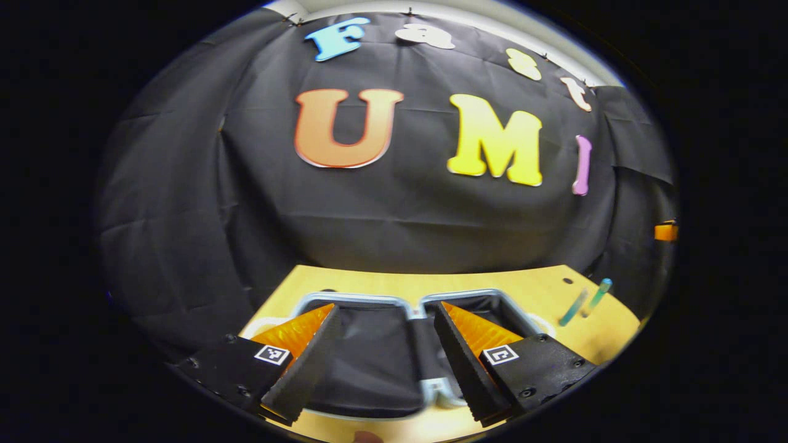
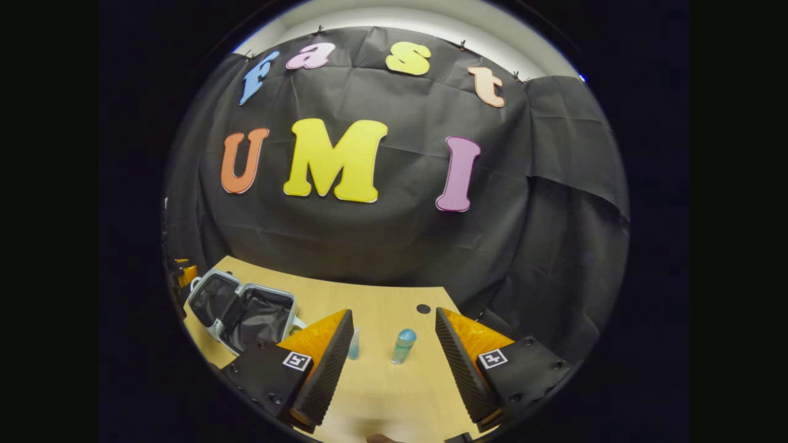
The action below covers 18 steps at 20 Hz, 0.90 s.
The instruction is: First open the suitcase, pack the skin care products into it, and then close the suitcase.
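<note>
The suitcase (image 1: 369, 363) lies open and flat on the wooden table, its two halves lined in black inside a pale frame. My left gripper (image 1: 386, 307) hovers over it, open, with nothing between its fingers. Two slim skin care bottles (image 1: 574, 307) stand to the right of the case. In the right gripper view, the open suitcase (image 2: 246, 311) sits at the far left. A bottle with a blue cap (image 2: 403, 346) stands upright between the fingers of my open right gripper (image 2: 394, 312), farther off. A second bottle (image 2: 354, 344) is partly hidden behind the left finger.
The wooden table (image 2: 381, 394) ends at the black cloth wall behind it. A small dark hole (image 2: 423, 308) marks the tabletop near its far edge. An orange part (image 1: 665, 232) shows at the far right edge of the left gripper view.
</note>
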Available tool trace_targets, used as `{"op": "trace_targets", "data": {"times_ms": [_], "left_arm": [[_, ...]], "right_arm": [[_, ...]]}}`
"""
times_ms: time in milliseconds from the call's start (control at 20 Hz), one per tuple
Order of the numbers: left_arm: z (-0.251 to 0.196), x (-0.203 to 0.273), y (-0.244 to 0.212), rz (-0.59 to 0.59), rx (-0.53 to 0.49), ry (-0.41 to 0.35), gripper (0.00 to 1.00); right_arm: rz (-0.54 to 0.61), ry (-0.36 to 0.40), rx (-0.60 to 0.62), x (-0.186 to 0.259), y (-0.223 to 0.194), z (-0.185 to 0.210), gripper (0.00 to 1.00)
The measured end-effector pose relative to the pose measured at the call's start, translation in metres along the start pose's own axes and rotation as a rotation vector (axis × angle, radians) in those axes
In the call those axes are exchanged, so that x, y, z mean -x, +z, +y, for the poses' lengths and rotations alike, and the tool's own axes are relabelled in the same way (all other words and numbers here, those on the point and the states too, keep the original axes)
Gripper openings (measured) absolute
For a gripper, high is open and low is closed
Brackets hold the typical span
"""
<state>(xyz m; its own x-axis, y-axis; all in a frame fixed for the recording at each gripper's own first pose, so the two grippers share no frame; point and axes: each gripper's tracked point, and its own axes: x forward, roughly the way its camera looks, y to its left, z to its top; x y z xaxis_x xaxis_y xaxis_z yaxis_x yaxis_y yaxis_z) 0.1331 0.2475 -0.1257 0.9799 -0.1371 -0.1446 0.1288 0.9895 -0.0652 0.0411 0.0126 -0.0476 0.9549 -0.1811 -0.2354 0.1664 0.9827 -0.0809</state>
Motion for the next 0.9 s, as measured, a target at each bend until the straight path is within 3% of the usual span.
{"op": "trace_targets", "data": {"times_ms": [250, 500, 700, 900], "left_arm": [[-0.167, -0.019, -0.02, 0.022, -0.062, -0.185, 0.98], [-0.297, -0.048, -0.066, 0.082, -0.086, -0.302, 0.98], [-0.355, -0.078, -0.106, 0.144, -0.116, -0.339, 0.98], [-0.385, -0.11, -0.15, 0.214, -0.108, -0.343, 0.98]], "right_arm": [[0.017, -0.024, -0.009, -0.012, -0.013, -0.065, 0.8], [0.043, -0.046, -0.007, -0.028, -0.029, -0.123, 0.8], [0.085, -0.051, 0.014, -0.04, -0.051, -0.158, 0.8], [0.125, -0.043, 0.038, -0.051, -0.07, -0.182, 0.8]]}}
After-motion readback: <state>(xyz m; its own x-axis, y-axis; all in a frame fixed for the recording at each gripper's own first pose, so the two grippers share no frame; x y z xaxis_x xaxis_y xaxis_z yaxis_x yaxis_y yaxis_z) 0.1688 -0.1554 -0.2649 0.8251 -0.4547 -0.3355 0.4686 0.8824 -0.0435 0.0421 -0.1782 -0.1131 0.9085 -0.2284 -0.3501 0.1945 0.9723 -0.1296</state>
